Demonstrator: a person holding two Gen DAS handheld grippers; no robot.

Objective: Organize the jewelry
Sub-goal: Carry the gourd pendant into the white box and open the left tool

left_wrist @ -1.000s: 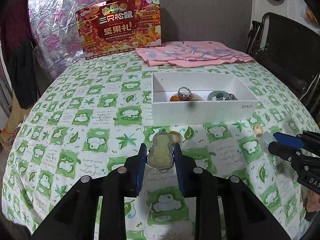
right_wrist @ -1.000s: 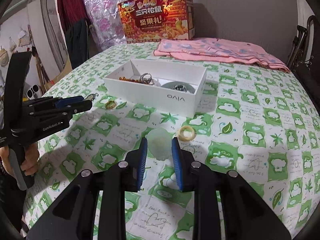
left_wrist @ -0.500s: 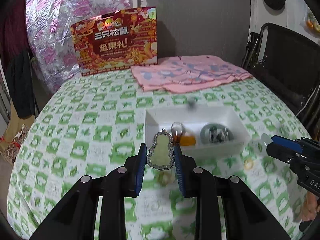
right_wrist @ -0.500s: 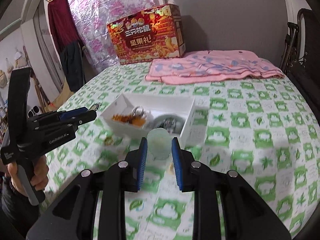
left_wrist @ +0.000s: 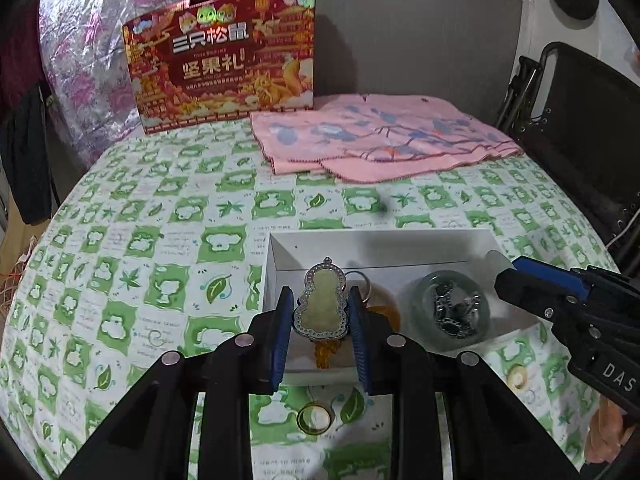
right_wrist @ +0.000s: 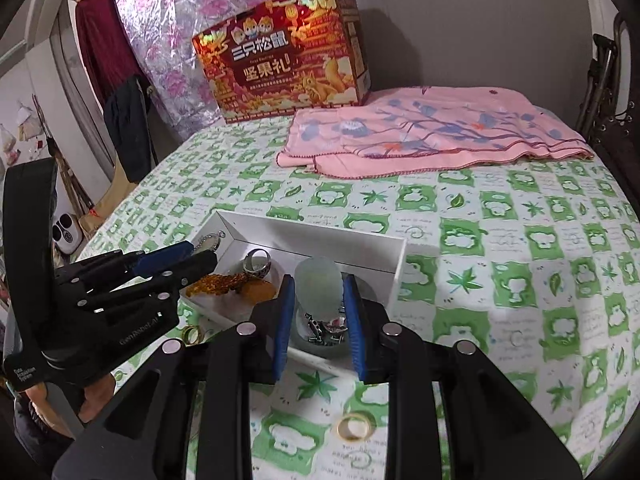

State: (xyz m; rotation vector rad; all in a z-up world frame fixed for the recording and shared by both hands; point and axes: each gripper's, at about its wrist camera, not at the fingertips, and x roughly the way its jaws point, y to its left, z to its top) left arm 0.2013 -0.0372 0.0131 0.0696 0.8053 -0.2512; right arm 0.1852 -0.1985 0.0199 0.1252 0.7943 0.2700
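Left wrist view: the left hand-held gripper (left_wrist: 319,318) grips a gourd pendant (left_wrist: 321,307) above the white box (left_wrist: 276,254), which sits near the front edge of the surface (left_wrist: 120,248). Inside lie a bangle (left_wrist: 446,312), a chain and amber beads, so part of the job looks done. A gold ring (left_wrist: 315,418) waits outside the box. The red carton (left_wrist: 224,56) reads "三只松鼠 坚果礼"; the right tool shows "DAS".

Right wrist view: the right hand-held gripper (right_wrist: 319,320) clamps a pale green piece (right_wrist: 319,289) over the box. Another ring (right_wrist: 354,426) lies near the front edge. "GenRobot.AI" marks the left tool.
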